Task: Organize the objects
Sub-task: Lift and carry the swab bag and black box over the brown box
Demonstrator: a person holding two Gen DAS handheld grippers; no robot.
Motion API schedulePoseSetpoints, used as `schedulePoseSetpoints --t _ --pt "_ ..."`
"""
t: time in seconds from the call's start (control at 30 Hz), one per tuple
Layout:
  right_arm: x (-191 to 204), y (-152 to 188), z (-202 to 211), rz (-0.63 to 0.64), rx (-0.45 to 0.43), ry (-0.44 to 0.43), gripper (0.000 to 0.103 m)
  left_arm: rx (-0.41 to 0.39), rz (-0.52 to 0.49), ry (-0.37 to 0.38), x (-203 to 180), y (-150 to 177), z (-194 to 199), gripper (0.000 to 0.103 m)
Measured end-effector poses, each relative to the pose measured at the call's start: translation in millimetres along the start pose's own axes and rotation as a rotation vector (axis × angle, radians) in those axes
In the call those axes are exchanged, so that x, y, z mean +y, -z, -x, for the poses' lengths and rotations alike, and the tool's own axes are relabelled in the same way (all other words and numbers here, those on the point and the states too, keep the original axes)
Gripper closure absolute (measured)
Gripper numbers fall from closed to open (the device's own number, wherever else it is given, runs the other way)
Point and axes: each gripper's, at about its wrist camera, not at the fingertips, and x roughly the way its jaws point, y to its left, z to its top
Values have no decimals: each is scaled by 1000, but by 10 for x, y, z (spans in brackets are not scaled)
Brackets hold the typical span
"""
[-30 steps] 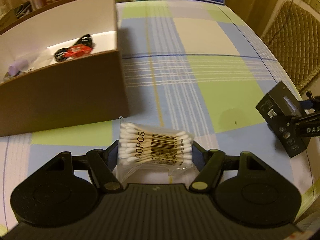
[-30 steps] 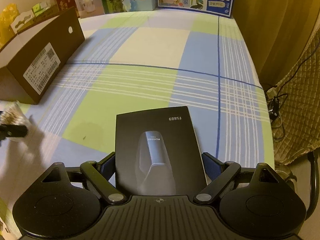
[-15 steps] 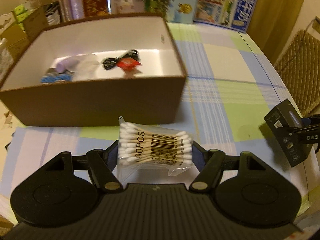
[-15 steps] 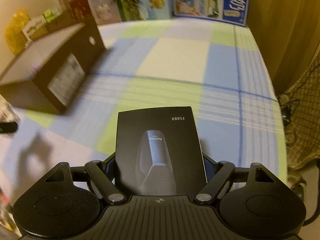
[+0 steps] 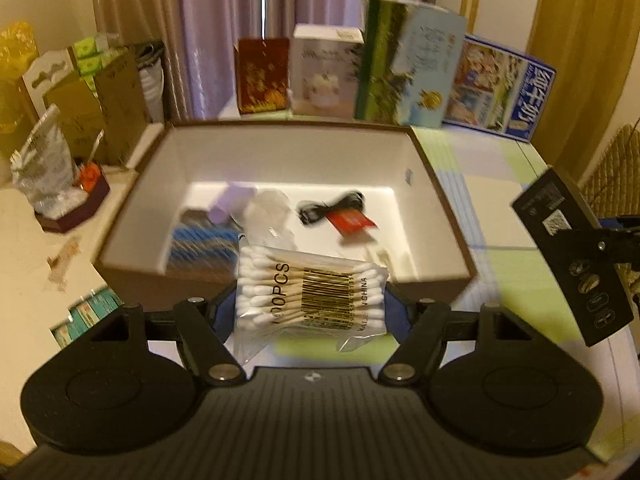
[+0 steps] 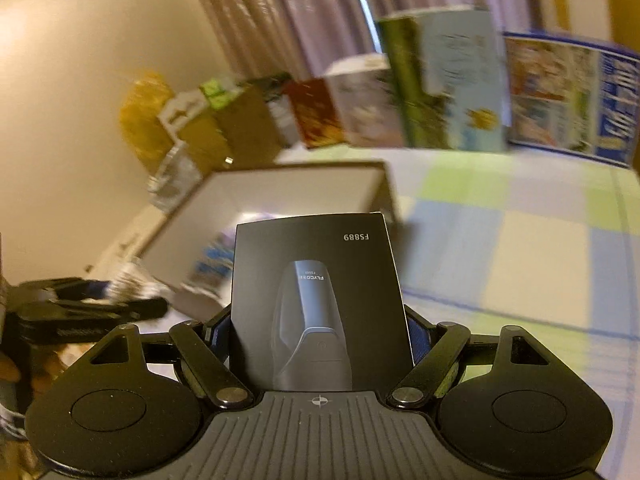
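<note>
Two grippers each carry something above the checked tablecloth (image 5: 516, 276). Left gripper (image 5: 312, 300) has its fingers partly closed, pressing on both ends of a clear bag of cotton swabs (image 5: 310, 294), held just over the near wall of the open brown box (image 5: 444, 216). Inside the box lie a black cord with a red tag (image 5: 340, 214), a purple tube and a blue packet. Right gripper (image 6: 320, 328), whose jaws have just been closing, clamps a black shaver box (image 6: 320, 300) by its sides, right of the brown box.
</note>
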Motion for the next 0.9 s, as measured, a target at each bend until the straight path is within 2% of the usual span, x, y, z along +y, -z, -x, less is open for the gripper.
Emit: schedulePoseSetpoints --t 0.27,0.57,0.9 --pt "510 -441 -657 -6 -20 -1 26 -1 -14 -22 475 -419 -298 35" --pt "526 -610 -1516 -88 65 137 26 100 -15 -19 875 -607 -917 35" --pt "516 -648 -2152 -128 118 282 25 162 -45 20 1093 -673 -1321 35"
